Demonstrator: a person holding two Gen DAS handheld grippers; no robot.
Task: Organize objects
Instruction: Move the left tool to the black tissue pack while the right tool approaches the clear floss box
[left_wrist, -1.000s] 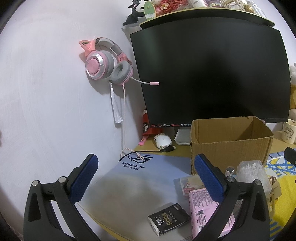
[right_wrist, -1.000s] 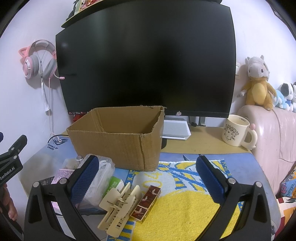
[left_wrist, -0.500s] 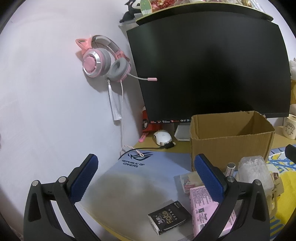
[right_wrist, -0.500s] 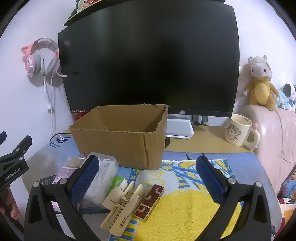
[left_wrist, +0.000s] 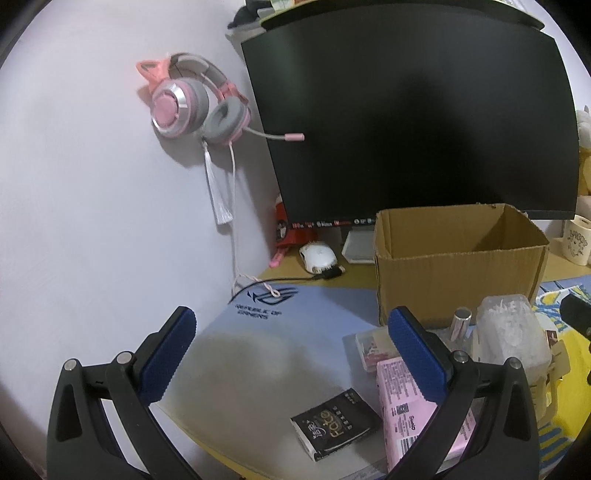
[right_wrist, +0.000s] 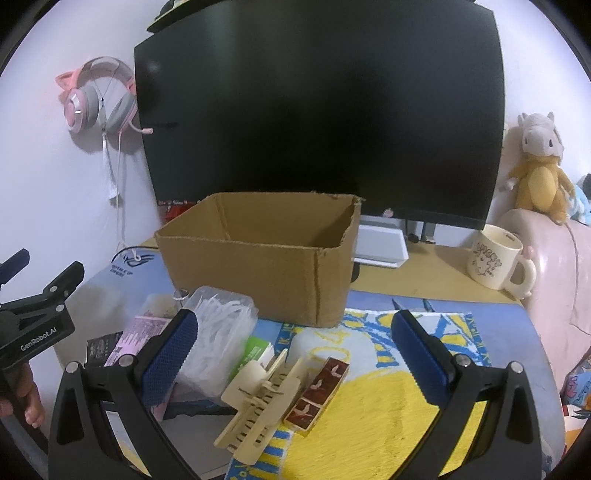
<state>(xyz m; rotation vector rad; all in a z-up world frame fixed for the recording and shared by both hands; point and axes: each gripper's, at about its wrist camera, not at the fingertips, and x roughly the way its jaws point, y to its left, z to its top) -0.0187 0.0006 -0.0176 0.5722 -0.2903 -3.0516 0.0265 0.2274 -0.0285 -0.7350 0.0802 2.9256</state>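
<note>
Facing a dark monitor (right_wrist: 317, 110), both grippers hover with fingers spread wide, holding nothing. Only the left gripper (left_wrist: 291, 350) view shows a black packet (left_wrist: 334, 421) on the grey mat (left_wrist: 280, 332) and a white mouse (left_wrist: 317, 256). Only the right gripper (right_wrist: 295, 350) view shows a cream hair claw (right_wrist: 262, 402) touching a brown box (right_wrist: 317, 395) on a yellow towel (right_wrist: 369, 413), plus a mug (right_wrist: 495, 258). An open carton (right_wrist: 258, 254) stands behind the clutter, its near wall hiding its floor.
</note>
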